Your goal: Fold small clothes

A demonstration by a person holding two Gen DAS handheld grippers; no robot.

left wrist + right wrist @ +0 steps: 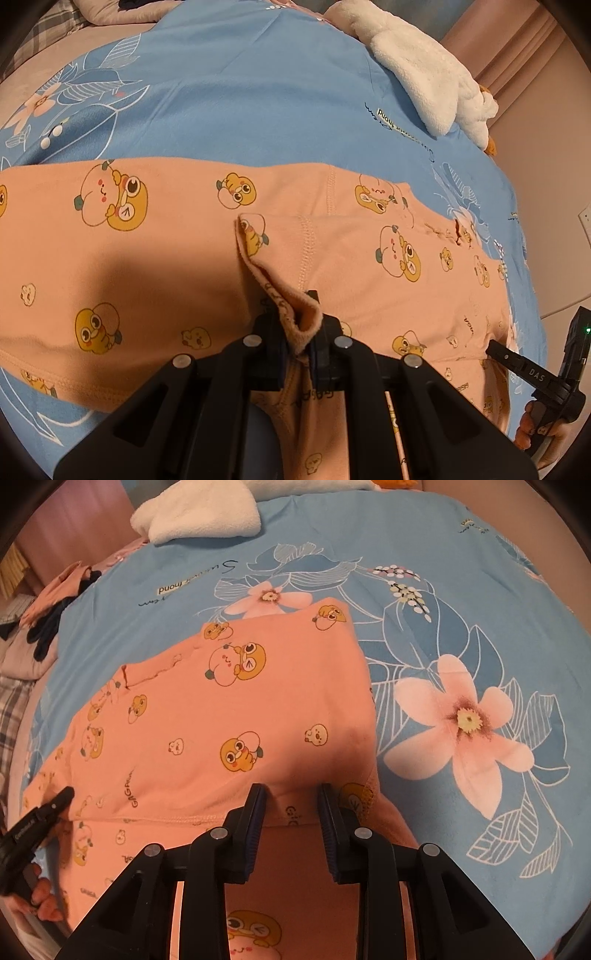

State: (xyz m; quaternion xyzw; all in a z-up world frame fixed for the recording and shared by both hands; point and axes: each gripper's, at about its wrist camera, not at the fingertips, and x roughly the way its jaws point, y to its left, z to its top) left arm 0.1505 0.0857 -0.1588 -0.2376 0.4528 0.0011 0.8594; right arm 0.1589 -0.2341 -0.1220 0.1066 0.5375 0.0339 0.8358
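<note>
One small peach garment (155, 236), printed all over with cartoon ducks, lies spread on the blue floral bedsheet (236, 107), and everything else in the room arranges itself around it. It looks like thin, soft knit: light, limp, sure to sag and crease wherever it is not supported, with nothing fragile about it. The stitched hems and seams look like the firmest places to pinch, since a single layer of the body would probably just stretch and slide.

At the garment's near edge the left gripper (301, 328) has its jaws closed tight on a bunched fold of the fabric, a small flap standing up between them. Toward the garment's hemmed corner, the right gripper (291, 794) sits with its jaws parted wide, fabric lying between and beneath them but not pinched; I judge it is lined up to take the hem there, though it holds nothing.

Beyond the garment's far edge, a white fluffy towel (424, 74) rests on the sheet, well apart. Off past the sheet's edge on the towel's side, a heap of dark and pink clothes (55, 616) waits.
</note>
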